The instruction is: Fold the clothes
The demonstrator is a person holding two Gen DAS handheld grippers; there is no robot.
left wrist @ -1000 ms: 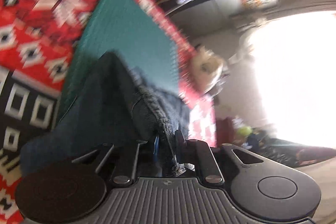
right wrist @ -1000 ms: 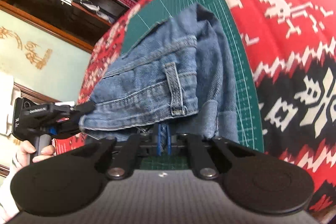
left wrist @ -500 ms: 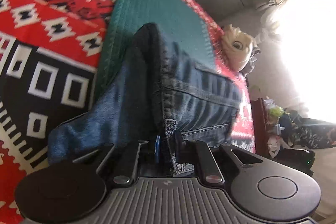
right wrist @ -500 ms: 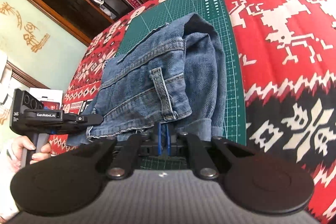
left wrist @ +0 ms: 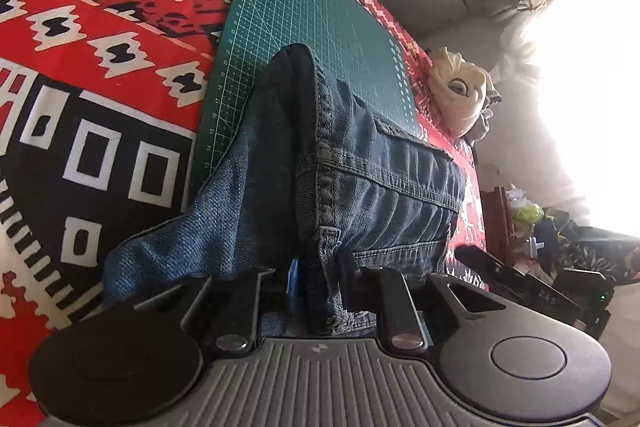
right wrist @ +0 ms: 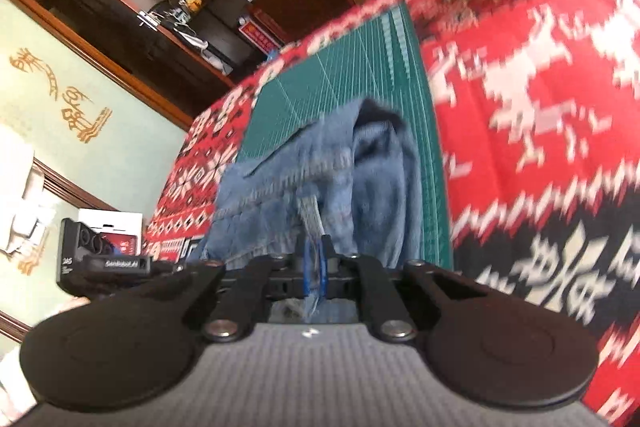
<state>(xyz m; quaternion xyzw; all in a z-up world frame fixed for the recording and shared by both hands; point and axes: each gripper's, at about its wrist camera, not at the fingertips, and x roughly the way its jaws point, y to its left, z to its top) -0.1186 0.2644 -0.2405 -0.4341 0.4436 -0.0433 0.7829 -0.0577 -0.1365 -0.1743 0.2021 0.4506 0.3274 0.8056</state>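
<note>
Since a moment ago both views have swung lower over the green mat (left wrist: 320, 11), where the jeans (left wrist: 360, 179) hang pinched by the left gripper (left wrist: 320, 267) and right gripper (right wrist: 314, 259); thick denim could slip from either narrow pinch.

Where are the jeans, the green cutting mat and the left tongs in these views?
jeans (left wrist: 384, 187), left wrist view, on the stitched denim panel.
green cutting mat (left wrist: 304, 11), left wrist view, on its bare gridded surface.
left tongs (left wrist: 322, 279), left wrist view, midway between the tips, clamped on denim.
</note>
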